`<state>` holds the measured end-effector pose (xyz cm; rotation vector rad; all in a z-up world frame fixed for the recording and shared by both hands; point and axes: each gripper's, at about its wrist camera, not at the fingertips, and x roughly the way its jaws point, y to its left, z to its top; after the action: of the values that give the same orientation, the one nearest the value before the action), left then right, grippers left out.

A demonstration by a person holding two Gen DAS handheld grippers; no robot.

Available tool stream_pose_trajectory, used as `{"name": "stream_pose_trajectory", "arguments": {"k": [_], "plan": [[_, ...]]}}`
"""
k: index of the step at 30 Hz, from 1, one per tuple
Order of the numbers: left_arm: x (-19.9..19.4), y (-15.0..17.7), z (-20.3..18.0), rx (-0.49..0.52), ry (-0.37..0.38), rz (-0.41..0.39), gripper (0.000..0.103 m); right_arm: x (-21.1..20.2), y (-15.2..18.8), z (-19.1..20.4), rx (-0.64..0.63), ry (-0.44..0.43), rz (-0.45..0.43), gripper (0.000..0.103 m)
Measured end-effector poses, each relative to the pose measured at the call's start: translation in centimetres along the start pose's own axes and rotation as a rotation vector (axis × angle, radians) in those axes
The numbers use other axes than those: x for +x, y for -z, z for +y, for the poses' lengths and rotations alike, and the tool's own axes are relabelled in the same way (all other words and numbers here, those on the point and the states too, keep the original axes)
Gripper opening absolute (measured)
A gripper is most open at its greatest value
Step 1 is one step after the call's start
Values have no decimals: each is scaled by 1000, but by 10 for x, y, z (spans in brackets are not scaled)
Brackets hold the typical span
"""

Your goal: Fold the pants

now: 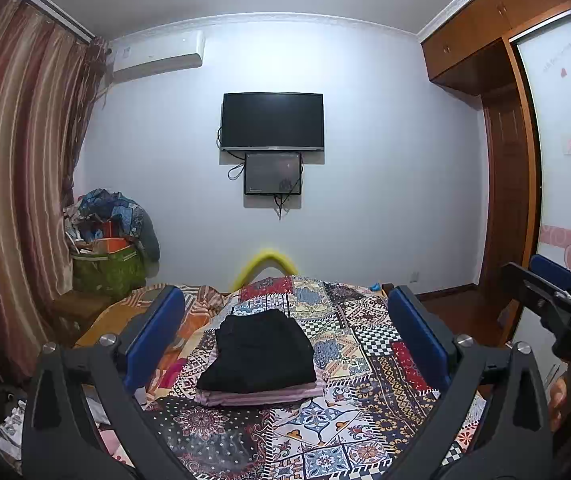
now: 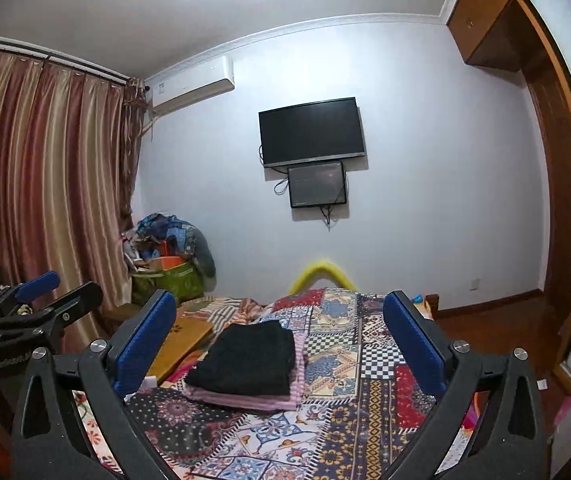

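Observation:
Black pants (image 1: 260, 350) lie folded into a compact rectangle on top of a folded pink garment (image 1: 261, 396) on the patterned bedspread (image 1: 365, 360). The same stack shows in the right wrist view, black pants (image 2: 245, 358) over the pink garment (image 2: 245, 400). My left gripper (image 1: 285, 336) is open and empty, held above and in front of the stack. My right gripper (image 2: 281, 340) is open and empty, held the same way. The right gripper also shows at the right edge of the left wrist view (image 1: 557, 296). The left gripper shows at the left edge of the right wrist view (image 2: 41, 300).
A yellow curved bar (image 1: 265, 260) stands at the bed's far end. A heap of clothes and bags (image 1: 109, 240) sits by the striped curtain (image 1: 13, 200). A TV (image 1: 272, 122) hangs on the far wall. A wooden wardrobe (image 1: 505, 160) stands at right.

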<state>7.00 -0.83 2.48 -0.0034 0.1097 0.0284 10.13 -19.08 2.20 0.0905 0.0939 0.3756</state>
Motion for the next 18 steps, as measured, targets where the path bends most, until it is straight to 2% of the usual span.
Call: {"name": "stream_pose_trajectory", "arguments": {"k": [18], "plan": [[13, 14, -10, -4, 27, 32, 103, -11, 4, 6, -35, 14, -15, 103]]}}
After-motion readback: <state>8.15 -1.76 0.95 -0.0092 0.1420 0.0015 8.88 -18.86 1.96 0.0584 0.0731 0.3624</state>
